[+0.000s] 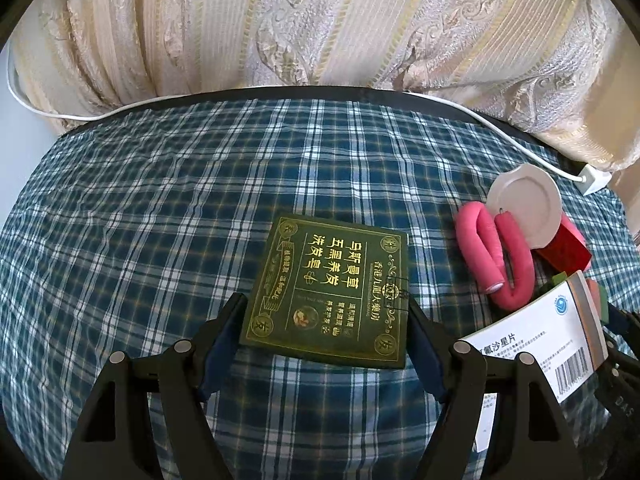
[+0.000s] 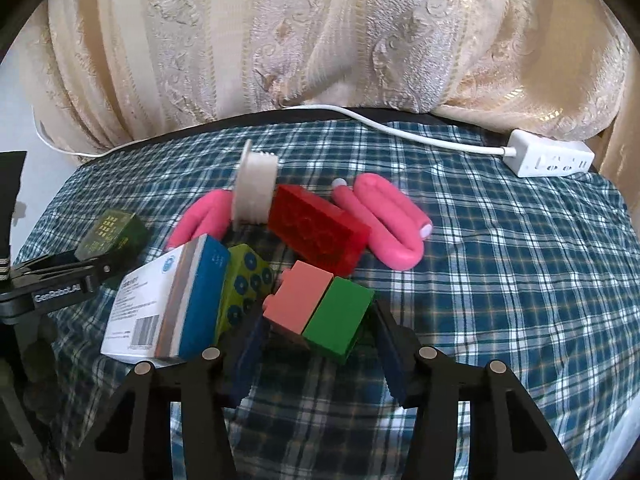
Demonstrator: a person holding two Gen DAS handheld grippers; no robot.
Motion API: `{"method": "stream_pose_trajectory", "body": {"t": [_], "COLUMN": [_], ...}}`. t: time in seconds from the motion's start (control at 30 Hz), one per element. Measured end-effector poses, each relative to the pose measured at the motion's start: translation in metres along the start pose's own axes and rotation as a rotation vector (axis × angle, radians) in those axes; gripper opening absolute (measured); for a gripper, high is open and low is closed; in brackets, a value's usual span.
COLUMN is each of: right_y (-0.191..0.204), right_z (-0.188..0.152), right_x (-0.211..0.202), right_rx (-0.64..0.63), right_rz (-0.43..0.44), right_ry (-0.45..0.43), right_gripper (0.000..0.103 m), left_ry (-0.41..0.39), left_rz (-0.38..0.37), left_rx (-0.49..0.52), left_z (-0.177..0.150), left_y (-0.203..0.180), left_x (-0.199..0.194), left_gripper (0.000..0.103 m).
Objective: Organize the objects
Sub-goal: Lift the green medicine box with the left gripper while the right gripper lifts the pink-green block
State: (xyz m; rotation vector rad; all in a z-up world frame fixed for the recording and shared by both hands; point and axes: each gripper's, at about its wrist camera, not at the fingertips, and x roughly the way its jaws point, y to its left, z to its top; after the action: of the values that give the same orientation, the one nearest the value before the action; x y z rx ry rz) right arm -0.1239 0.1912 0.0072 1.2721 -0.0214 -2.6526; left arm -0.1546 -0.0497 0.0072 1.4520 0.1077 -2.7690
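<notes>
A dark green flat box (image 1: 328, 288) with gold lettering lies between the fingers of my left gripper (image 1: 326, 304), and both pads press on its side edges. In the right wrist view that green box (image 2: 114, 232) shows at the far left, tilted. My right gripper (image 2: 318, 314) has a joined pink and green block (image 2: 320, 310) between its fingers, with the pads against its two ends. Just beyond it lie a red block (image 2: 316, 232), a yellow-green block with blue studs (image 2: 244, 284) and a white and blue medicine box (image 2: 168, 300).
Pink foam curlers (image 2: 384, 220) and a white ribbed lid (image 2: 254, 188) lie behind the blocks on the blue plaid cloth (image 2: 500, 260). A white power strip (image 2: 548, 158) with its cable sits at the back right edge. A cream curtain (image 1: 320, 20) hangs behind.
</notes>
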Motion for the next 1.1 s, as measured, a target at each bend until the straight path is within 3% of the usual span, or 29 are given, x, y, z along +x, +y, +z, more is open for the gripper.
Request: {"method": "stream_pose_trajectory", "body": {"t": [0.2,1.1], "right_y": [0.009,0.062], "right_z": [-0.002,-0.05], "right_x": [-0.009,-0.047], "right_rx": [-0.004,-0.053], "right_rz": [0.014,0.131], "right_ry": [-0.013,0.004], "right_gripper": [0.055,0.055], "left_ry": [-0.013,-0.084], "left_rz": [0.009,-0.016], "left_rx": [-0.007,0.024], "left_z": [0.0,-0.005], "left_y": [0.005,-0.012], "left_x": [-0.001,-0.043], "left_gripper": [0.069,0.069]}}
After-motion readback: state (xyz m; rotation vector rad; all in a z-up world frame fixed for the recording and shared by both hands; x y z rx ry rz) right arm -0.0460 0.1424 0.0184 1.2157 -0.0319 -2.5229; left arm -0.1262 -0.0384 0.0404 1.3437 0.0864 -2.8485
